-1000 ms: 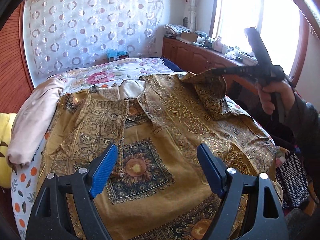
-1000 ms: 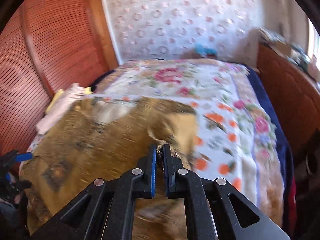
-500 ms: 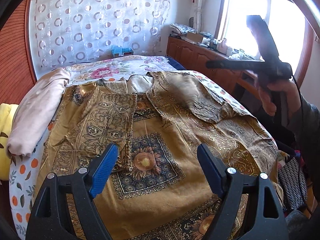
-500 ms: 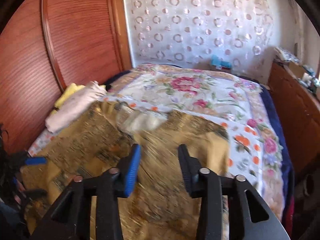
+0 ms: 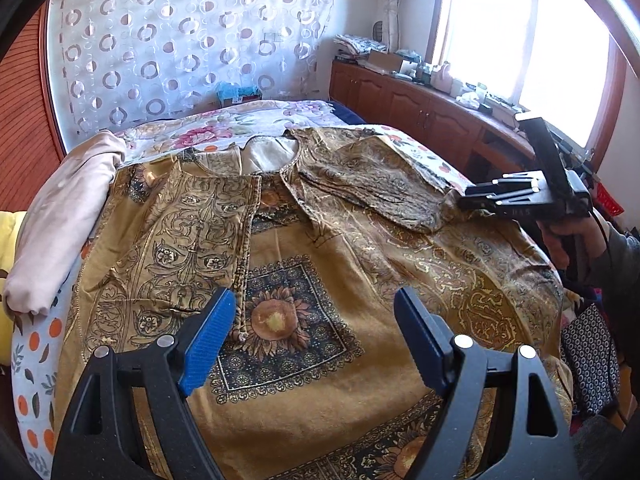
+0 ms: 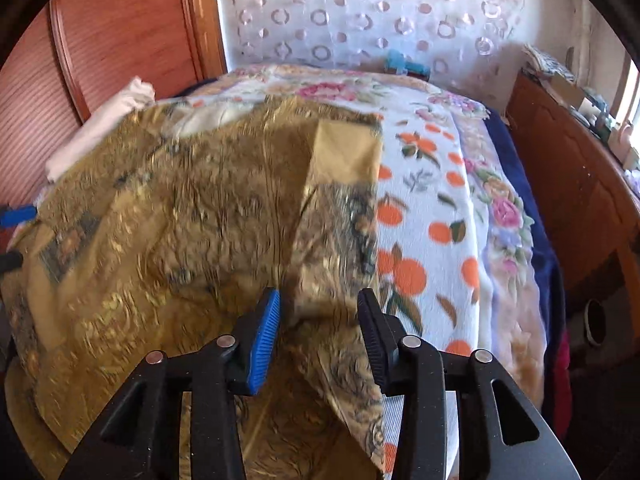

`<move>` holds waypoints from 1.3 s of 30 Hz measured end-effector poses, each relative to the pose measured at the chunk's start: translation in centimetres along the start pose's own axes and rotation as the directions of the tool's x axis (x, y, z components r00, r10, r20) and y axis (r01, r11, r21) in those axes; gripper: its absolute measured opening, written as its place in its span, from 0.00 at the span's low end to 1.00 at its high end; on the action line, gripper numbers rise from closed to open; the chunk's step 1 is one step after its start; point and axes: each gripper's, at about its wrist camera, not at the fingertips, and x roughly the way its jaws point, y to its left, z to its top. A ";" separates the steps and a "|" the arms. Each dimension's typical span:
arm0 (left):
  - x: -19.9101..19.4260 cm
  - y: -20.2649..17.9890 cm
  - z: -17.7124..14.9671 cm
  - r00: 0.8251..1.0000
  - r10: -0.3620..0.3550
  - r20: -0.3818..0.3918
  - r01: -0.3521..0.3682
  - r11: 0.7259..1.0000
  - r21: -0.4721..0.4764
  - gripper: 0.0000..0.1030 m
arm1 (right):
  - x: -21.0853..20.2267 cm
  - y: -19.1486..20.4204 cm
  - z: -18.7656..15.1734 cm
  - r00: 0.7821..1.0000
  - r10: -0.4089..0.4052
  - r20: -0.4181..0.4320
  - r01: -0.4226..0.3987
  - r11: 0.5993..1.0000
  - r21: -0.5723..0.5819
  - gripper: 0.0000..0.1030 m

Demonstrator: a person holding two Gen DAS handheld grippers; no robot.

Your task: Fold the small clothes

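Note:
A gold patterned tunic (image 5: 304, 264) lies spread on the bed, its left sleeve folded in over the chest. My left gripper (image 5: 316, 304) hovers open over the tunic's sunflower panel with nothing between its blue pads. The right sleeve (image 5: 372, 184) lies folded inward across the chest. In the right wrist view that sleeve (image 6: 340, 216) runs up from between the fingers of my right gripper (image 6: 318, 300). Its jaws are closing, with sleeve cloth between them, and the pads are not pressing on it. The left wrist view shows the right gripper (image 5: 466, 198) low at the sleeve's end.
A folded pale pink cloth (image 5: 60, 216) and a yellow item (image 5: 6, 272) lie at the bed's left edge. The floral bed cover (image 6: 440, 200) is bare to the right of the tunic. A wooden cabinet (image 5: 420, 116) runs under the window, and a patterned bag (image 5: 592, 352) sits beside the bed.
The right gripper let go of the sleeve it held up; the sleeve now lies folded over the chest. That gripper opened and sank toward the sleeve. The left gripper stayed put.

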 end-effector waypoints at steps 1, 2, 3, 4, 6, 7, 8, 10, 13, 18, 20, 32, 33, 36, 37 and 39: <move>0.0 0.1 0.0 1.000 0.003 -0.001 -0.003 1.000 -0.002 0.80 | 0.2 0.2 -0.2 1.000 0.004 -0.006 -0.004 1.000 -0.013 0.18; 0.0 0.3 0.0 1.000 0.006 -0.001 -0.006 1.000 -0.006 0.80 | 0.3 0.3 -0.5 1.000 0.008 -0.011 -0.008 1.000 -0.026 0.10; 0.0 0.5 0.0 1.000 0.008 -0.001 -0.008 1.000 -0.008 0.80 | 0.1 0.6 -0.6 1.000 0.014 -0.008 -0.014 0.999 -0.041 0.06; 0.0 0.7 0.0 1.000 0.013 0.000 -0.013 1.000 -0.010 0.80 | -0.3 0.6 -0.6 1.000 0.021 -0.001 -0.021 0.998 -0.055 0.06; 0.0 1.3 0.0 1.000 0.026 0.001 -0.026 1.000 -0.014 0.80 | -0.8 0.4 -0.8 1.000 0.025 0.000 -0.025 0.998 -0.051 0.06; -0.1 1.6 0.1 0.999 0.036 0.002 -0.036 0.999 -0.017 0.80 | -1.1 0.1 -0.8 1.000 0.027 0.000 -0.027 0.999 -0.044 0.06; -0.2 2.0 0.1 0.999 0.043 0.003 -0.043 0.999 -0.022 0.80 | -1.5 -0.1 -0.9 1.000 0.027 0.004 -0.027 0.999 -0.042 0.06; -0.5 3.0 0.2 0.998 0.060 0.006 -0.060 0.998 -0.027 0.80 | -2.1 -0.3 -1.1 1.000 0.027 0.015 -0.027 0.999 -0.037 0.06; -0.6 4.4 0.9 0.995 0.101 0.007 -0.101 0.995 -0.026 0.80 | -3.3 -0.3 -1.1 0.998 0.026 0.055 -0.025 0.999 -0.027 0.06; -0.3 7.2 2.6 0.990 0.142 0.004 -0.142 0.989 -0.028 0.80 | -3.7 0.0 0.5 0.993 0.021 0.119 -0.019 1.000 -0.011 0.22; 0.1 8.7 3.5 0.986 0.167 0.001 -0.167 0.986 -0.024 0.80 | -3.4 0.2 1.2 0.991 0.020 0.136 -0.019 1.000 -0.007 0.35; 3.8 16.5 7.9 0.987 0.153 -0.047 -0.156 0.985 -0.077 0.65 | 3.0 -0.2 6.8 0.995 -0.025 0.097 0.029 0.999 -0.038 0.49; 4.2 16.7 8.2 0.987 0.152 -0.052 -0.155 0.985 -0.078 0.63 | 3.6 -0.5 7.4 0.995 -0.025 0.095 0.028 0.999 -0.034 0.49; 5.7 17.8 9.3 0.984 0.161 -0.080 -0.166 0.984 -0.071 0.53 | 5.3 -1.3 9.1 0.996 -0.024 0.085 0.026 0.999 -0.028 0.49; 6.2 18.1 9.6 0.983 0.164 -0.087 -0.170 0.983 -0.068 0.50 | 5.9 -1.6 9.5 0.997 -0.024 0.080 0.026 0.999 -0.029 0.49; 7.4 18.7 10.2 0.979 0.173 -0.109 -0.180 0.982 -0.060 0.48 | 7.2 -1.9 10.4 0.997 -0.024 0.068 0.026 0.999 -0.034 0.49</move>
